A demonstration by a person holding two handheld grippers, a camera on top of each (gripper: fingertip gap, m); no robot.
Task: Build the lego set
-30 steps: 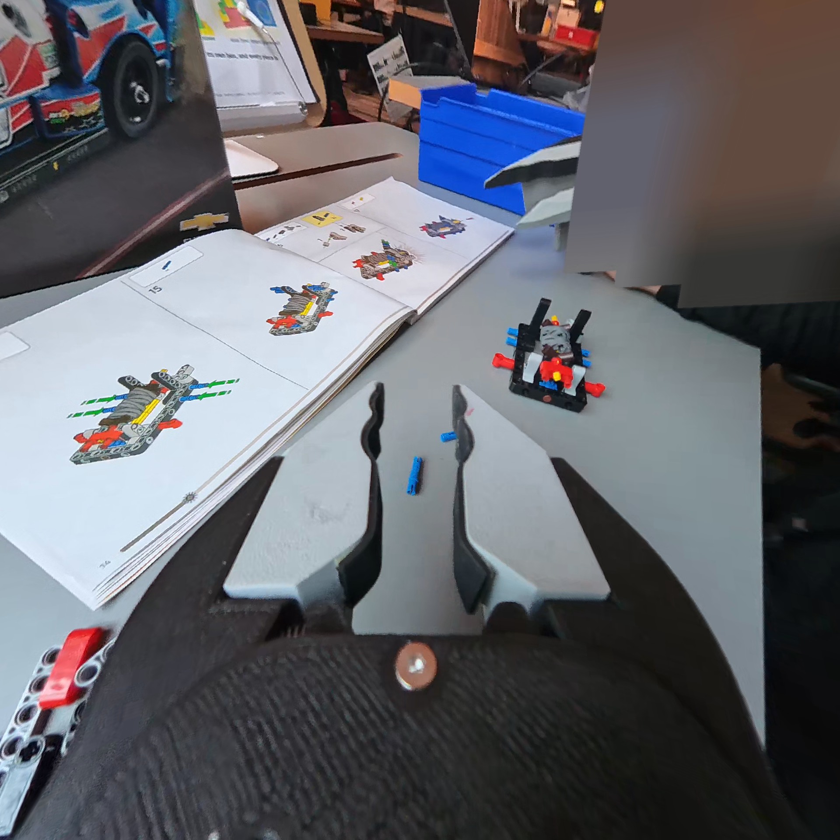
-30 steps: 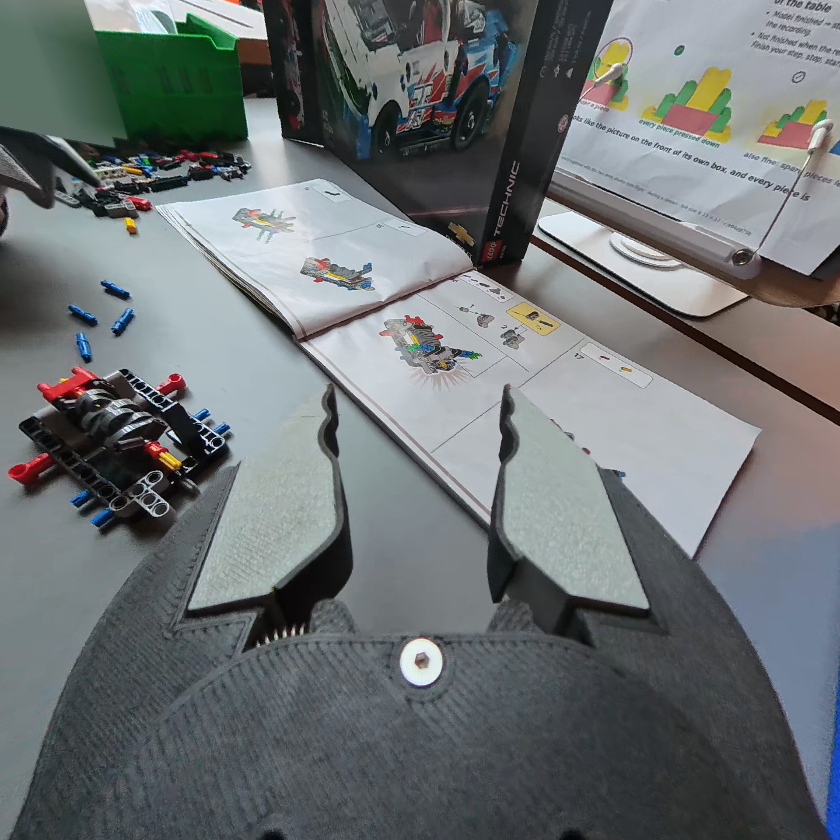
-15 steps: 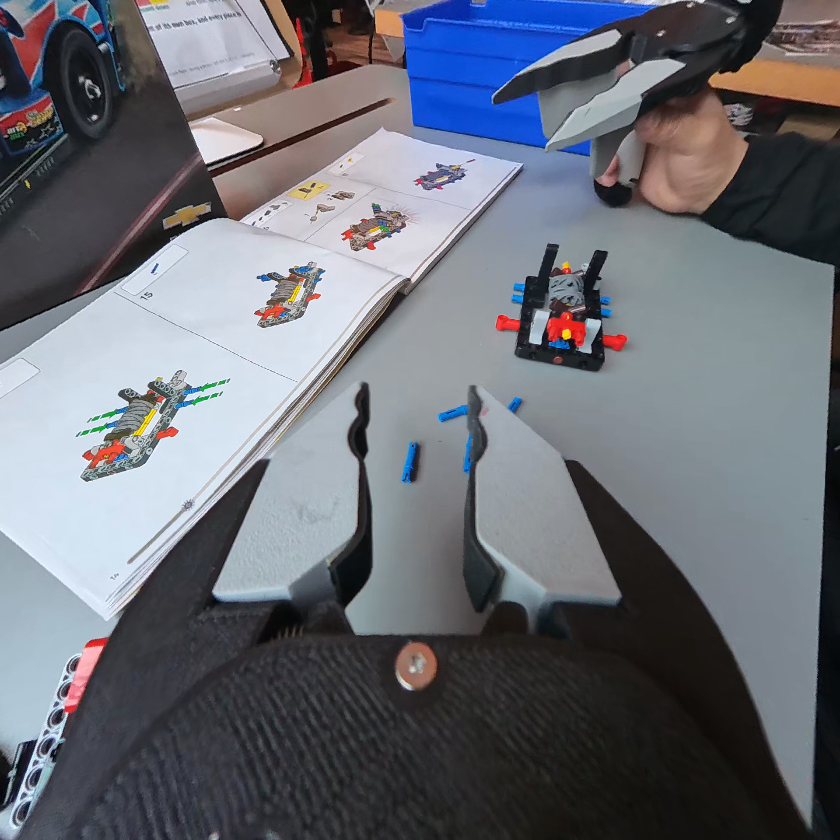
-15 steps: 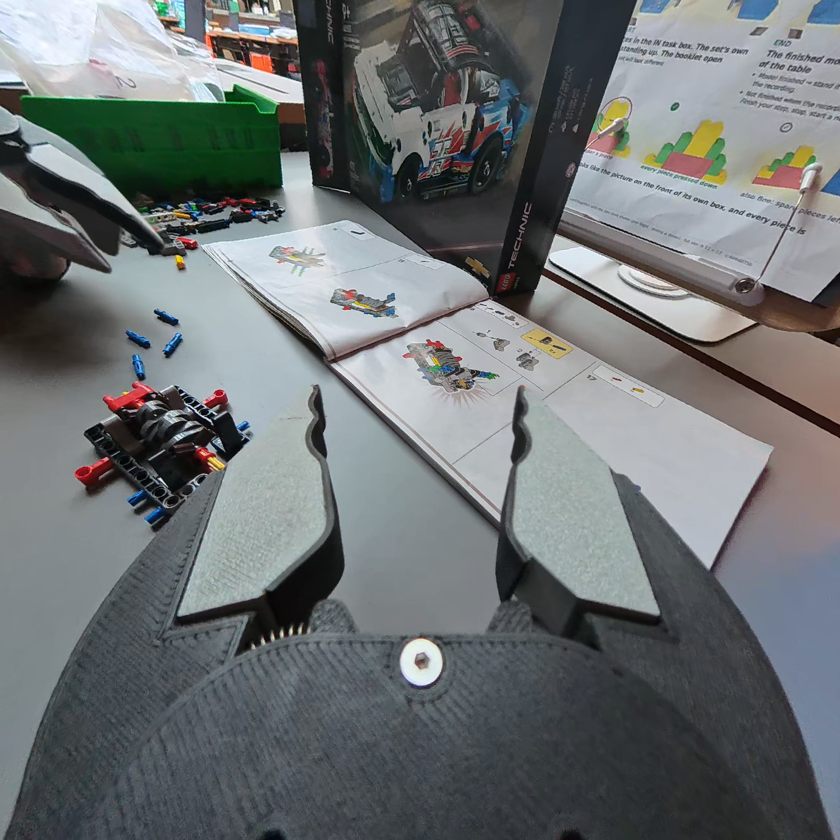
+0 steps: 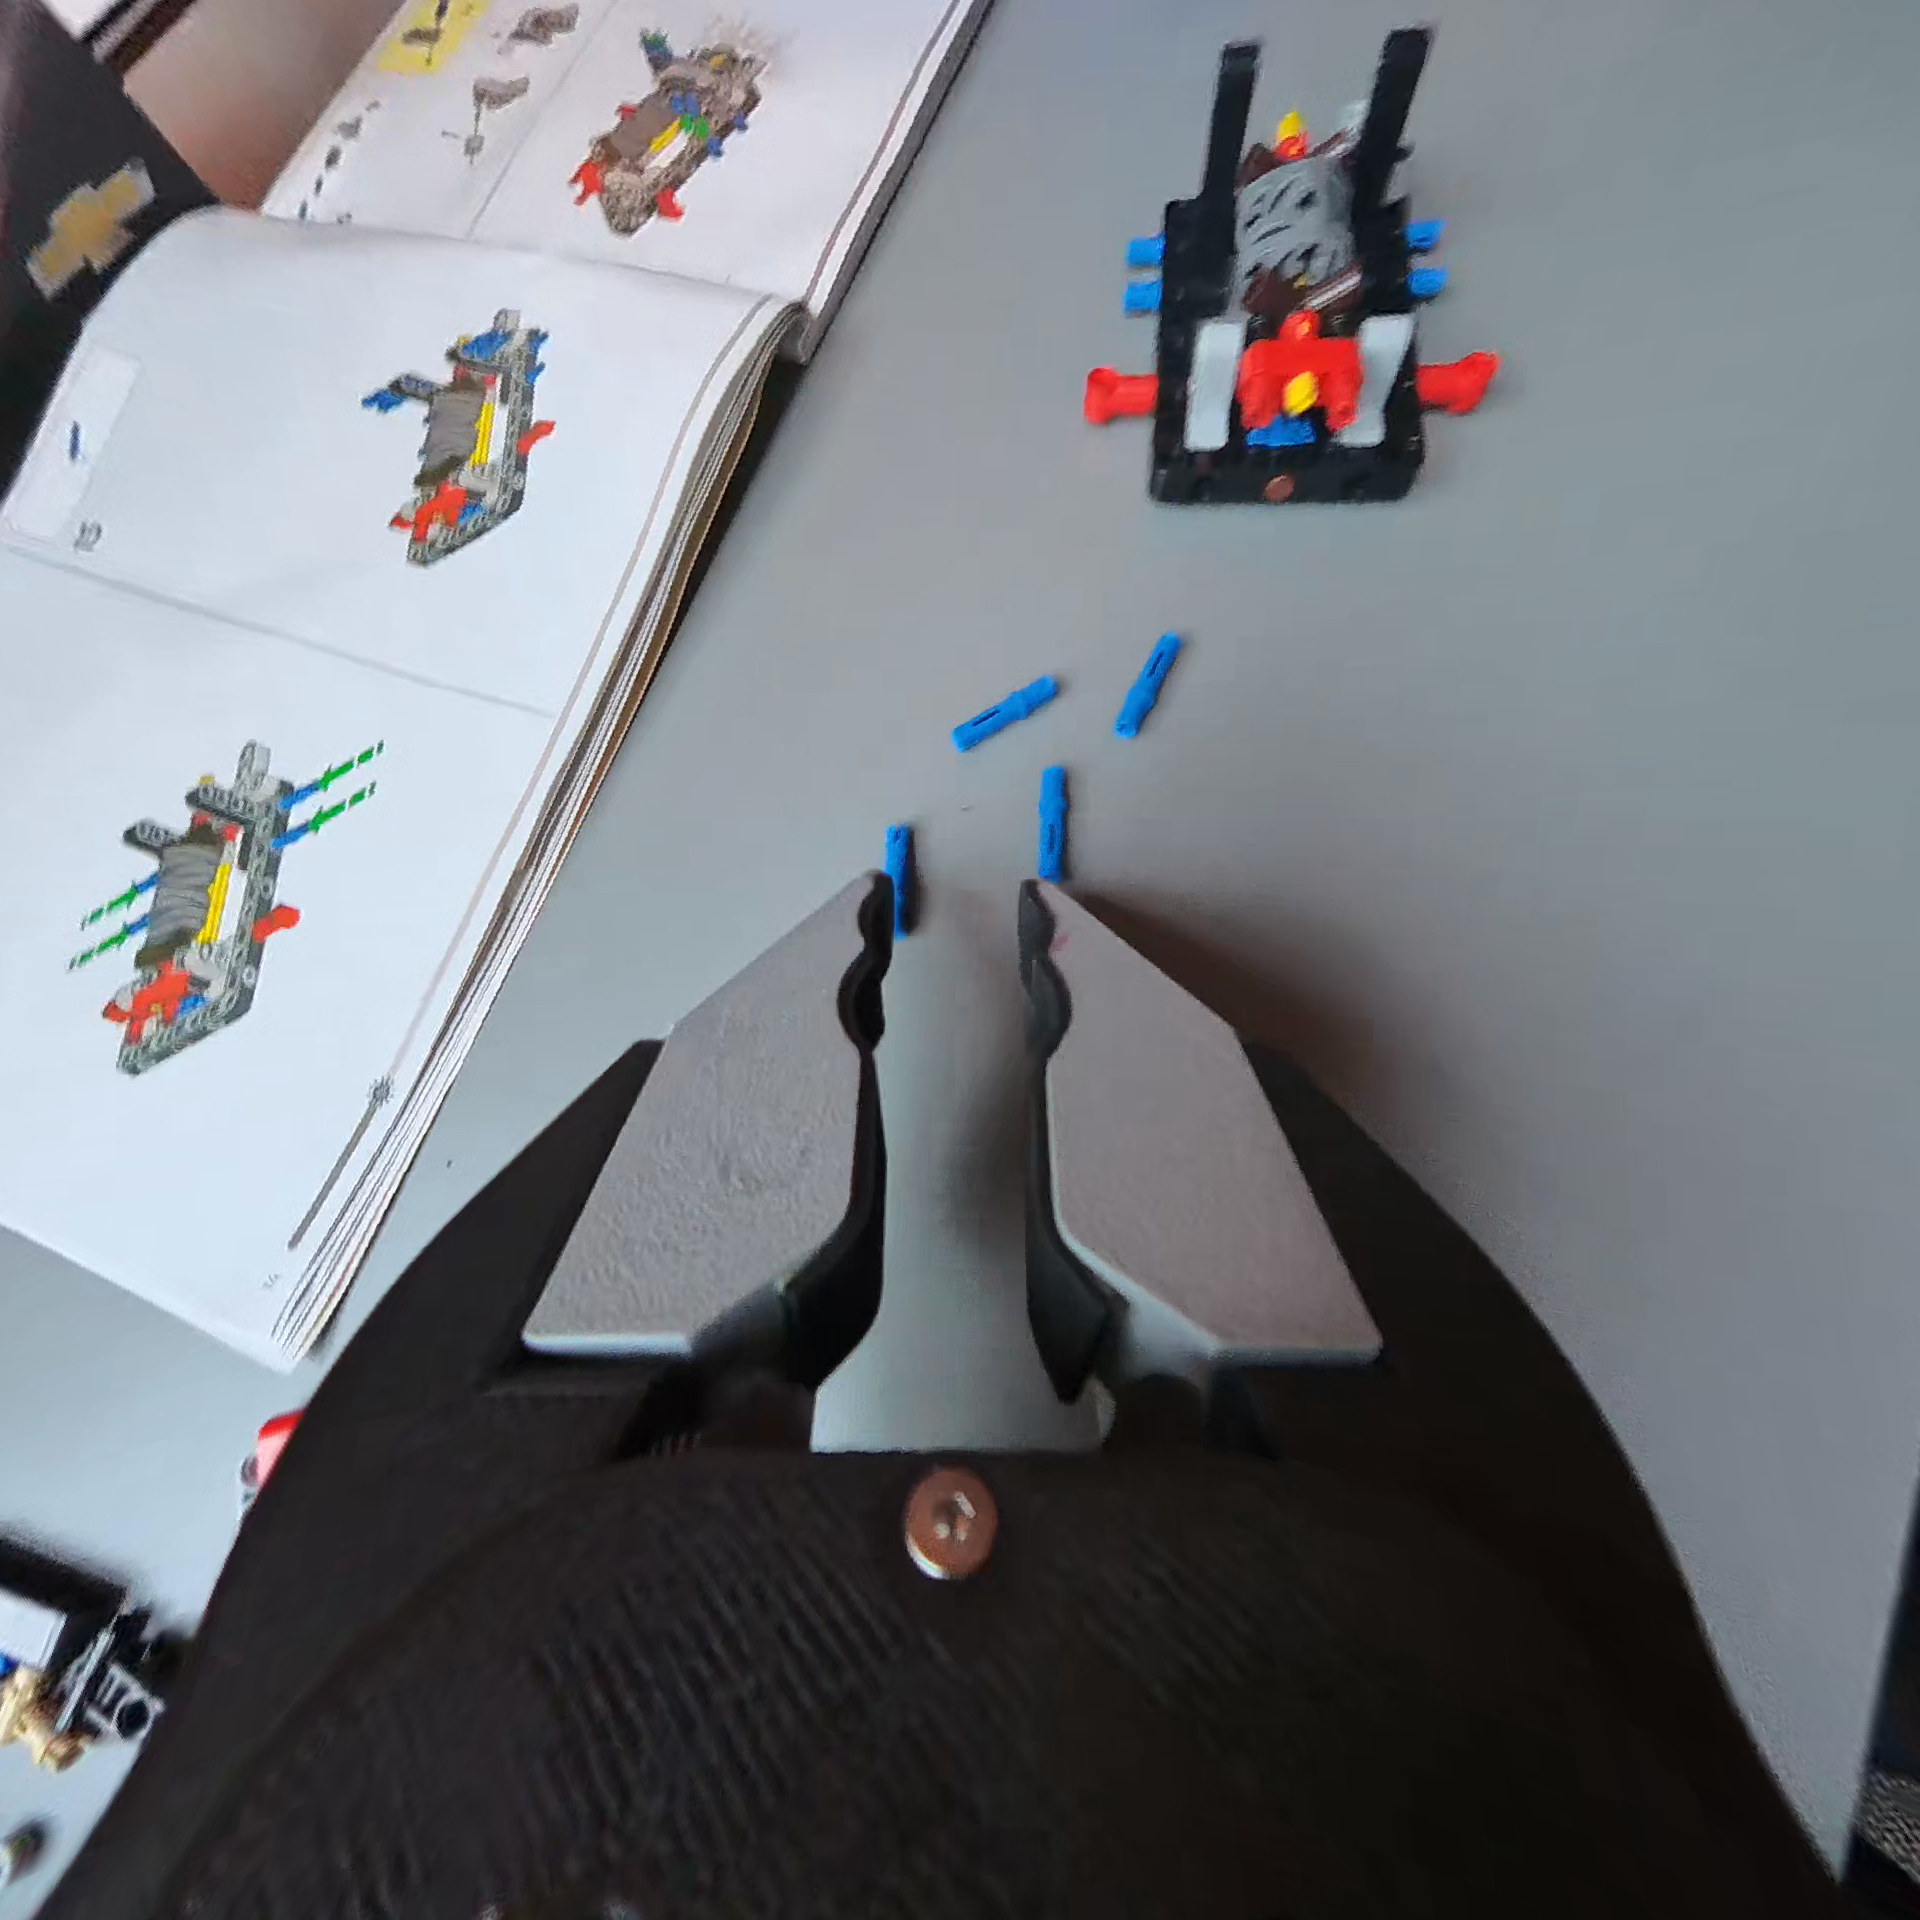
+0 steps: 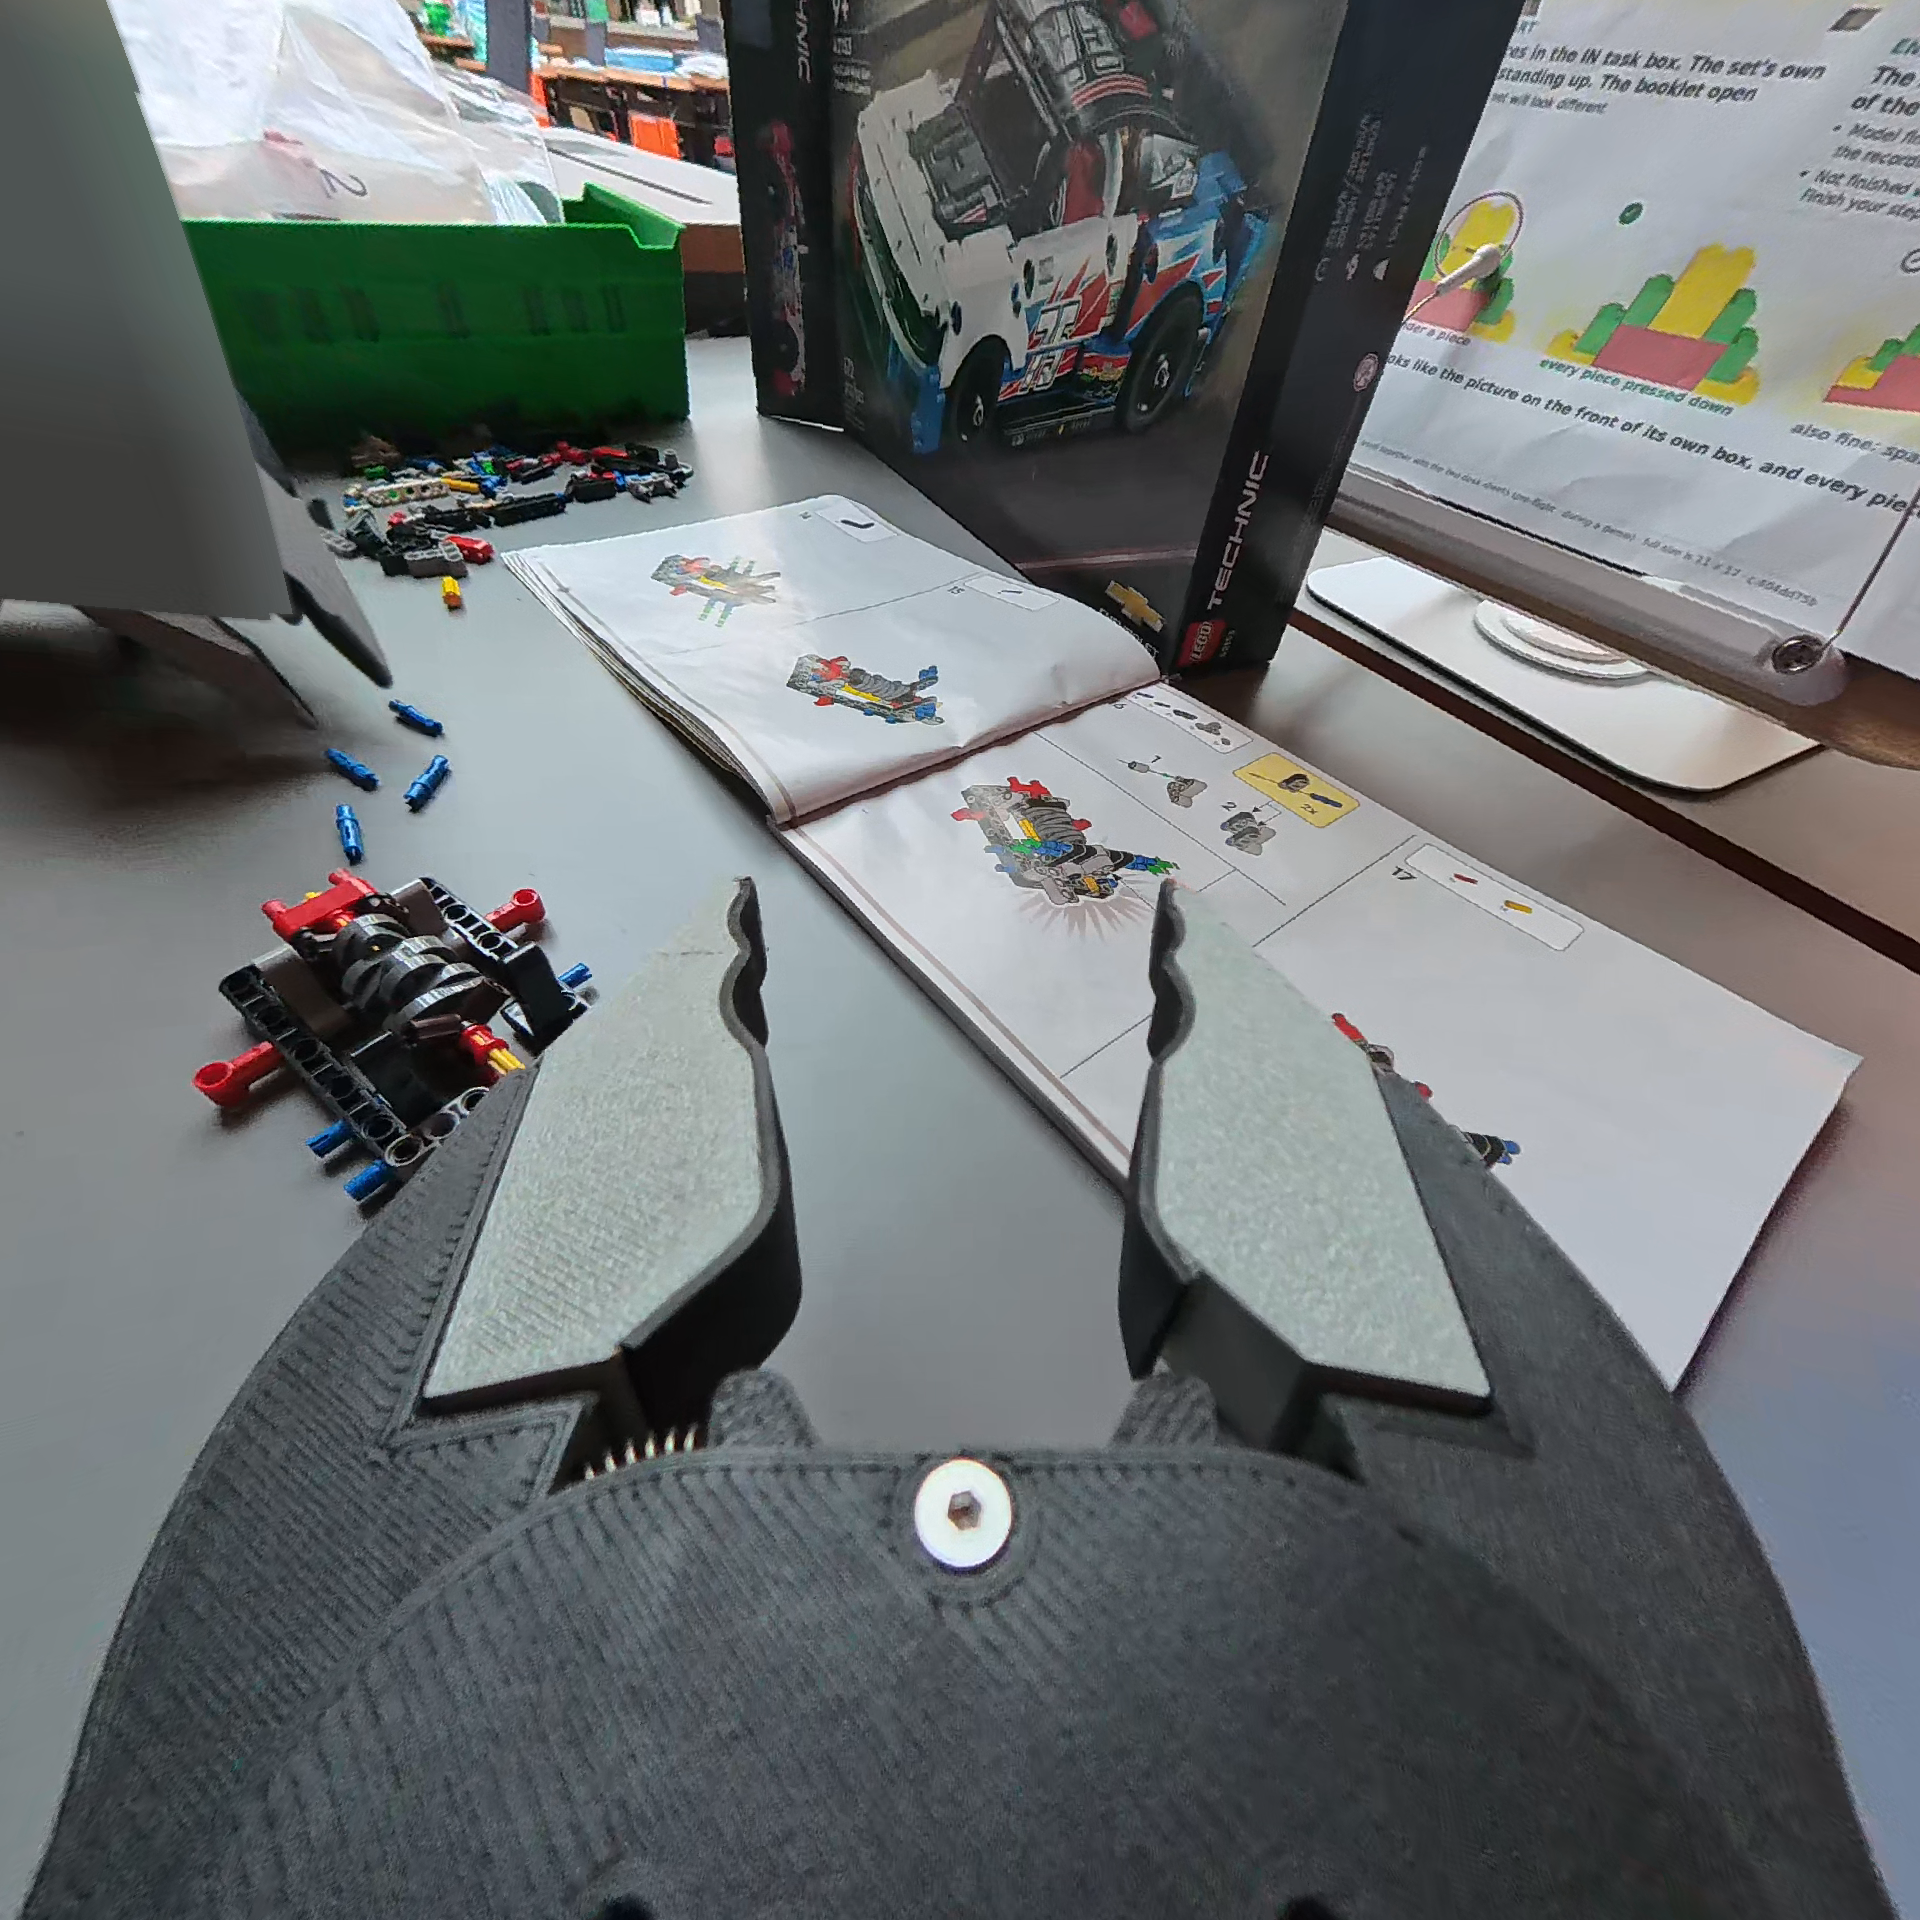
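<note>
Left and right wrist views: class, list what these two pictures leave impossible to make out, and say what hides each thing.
- Left wrist view: the loose parts at the bottom-left are blurred and cut by the edge.
- Left wrist view: one blue pin is partly behind the left hand-held gripper.
- Right wrist view: the part-built assembly is partly covered by the right hand-held gripper.
- Right wrist view: the booklet drawing behind that finger is hidden.

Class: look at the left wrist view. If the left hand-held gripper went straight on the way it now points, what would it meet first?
Probably the loose blue pins on the grey table, just ahead of the open left hand-held gripper. The partly built lego frame lies farther on; depth is uncertain.
</note>
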